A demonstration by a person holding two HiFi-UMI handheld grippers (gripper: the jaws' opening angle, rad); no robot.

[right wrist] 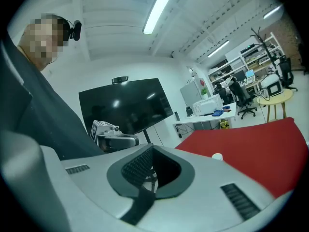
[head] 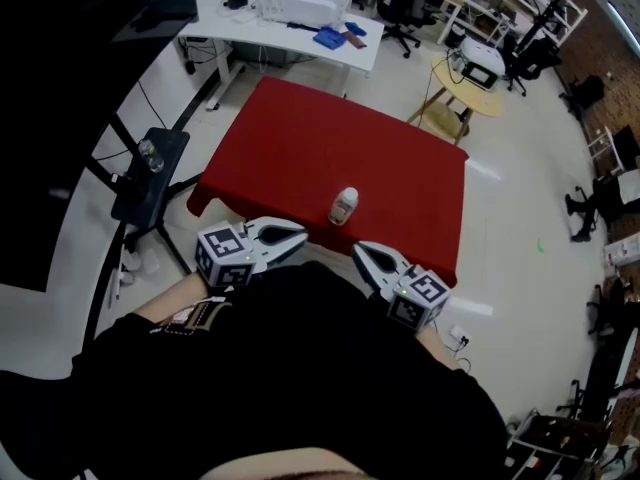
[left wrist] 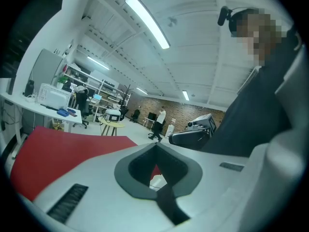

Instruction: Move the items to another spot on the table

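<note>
A small white bottle [head: 344, 206] with a pale cap stands upright on the red table [head: 300, 148], near the front edge. Both grippers hang close to my chest, just short of that edge and apart from the bottle. My left gripper [head: 298, 239] is shut with nothing in it, its jaws pointing right. My right gripper [head: 361, 252] is also shut and holds nothing, its jaws pointing up and left toward the bottle. In the right gripper view only the bottle's cap [right wrist: 217, 156] shows over the shut jaws. The left gripper view shows the table [left wrist: 63, 149] but not the bottle.
A white desk [head: 290, 23] with a box and blue items stands beyond the table's far edge. A round wooden side table [head: 465, 83] is at the far right. A black stand [head: 150, 173] sits off the table's left side.
</note>
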